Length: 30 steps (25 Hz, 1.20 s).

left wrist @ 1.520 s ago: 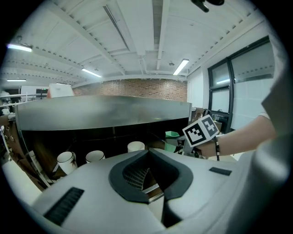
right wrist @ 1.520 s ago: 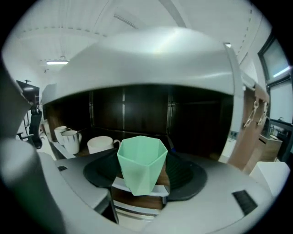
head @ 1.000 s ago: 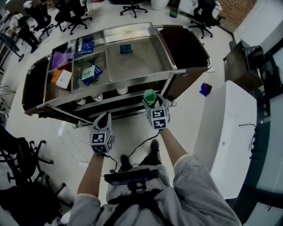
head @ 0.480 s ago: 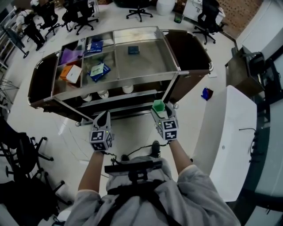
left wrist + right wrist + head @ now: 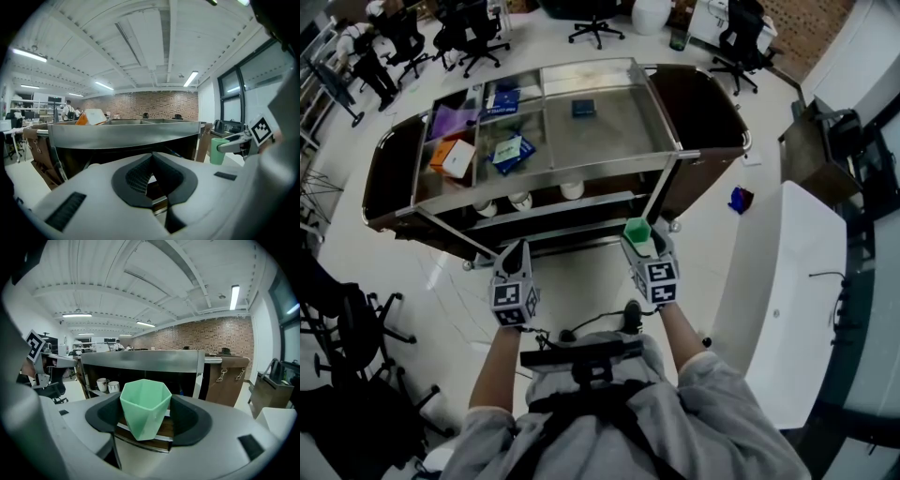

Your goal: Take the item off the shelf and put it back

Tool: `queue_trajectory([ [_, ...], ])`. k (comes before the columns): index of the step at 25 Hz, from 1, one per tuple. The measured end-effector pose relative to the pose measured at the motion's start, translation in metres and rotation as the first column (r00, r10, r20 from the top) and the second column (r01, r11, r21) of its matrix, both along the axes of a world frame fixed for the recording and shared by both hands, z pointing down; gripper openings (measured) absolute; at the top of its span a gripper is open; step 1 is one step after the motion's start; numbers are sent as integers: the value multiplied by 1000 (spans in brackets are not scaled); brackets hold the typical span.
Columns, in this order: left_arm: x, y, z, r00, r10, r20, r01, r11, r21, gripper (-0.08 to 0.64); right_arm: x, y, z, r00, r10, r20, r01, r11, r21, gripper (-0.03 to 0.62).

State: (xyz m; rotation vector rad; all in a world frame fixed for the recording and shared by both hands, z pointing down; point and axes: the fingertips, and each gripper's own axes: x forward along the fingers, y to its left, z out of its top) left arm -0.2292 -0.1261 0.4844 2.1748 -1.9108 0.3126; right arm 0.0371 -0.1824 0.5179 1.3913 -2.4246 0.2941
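Fingers (image 5: 190,420) of right gripper (image 5: 146,419) flush against green cup (image 5: 144,404), either side

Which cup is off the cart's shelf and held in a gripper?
The green cup, clamped between the jaws of the right gripper. The white cups are not held: they stand on the cart's lower shelf.
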Motion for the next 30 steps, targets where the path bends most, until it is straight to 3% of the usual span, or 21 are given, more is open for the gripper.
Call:
queue_trajectory([
  [5, -1, 3, -2, 1000, -14, -4, 14, 1000, 9, 6, -2, 2, 4, 1000, -6, 0, 6, 1000, -8, 318],
  [15, 12, 6, 7, 999, 33, 1, -33, 999, -24, 6, -7, -11, 19, 1000, -16, -12, 15, 999, -28, 318],
  [30, 63, -50, 53, 989, 147, 36, -142, 984, -105, 6, -16, -132, 78, 999, 34, -28, -35, 999, -4, 318],
])
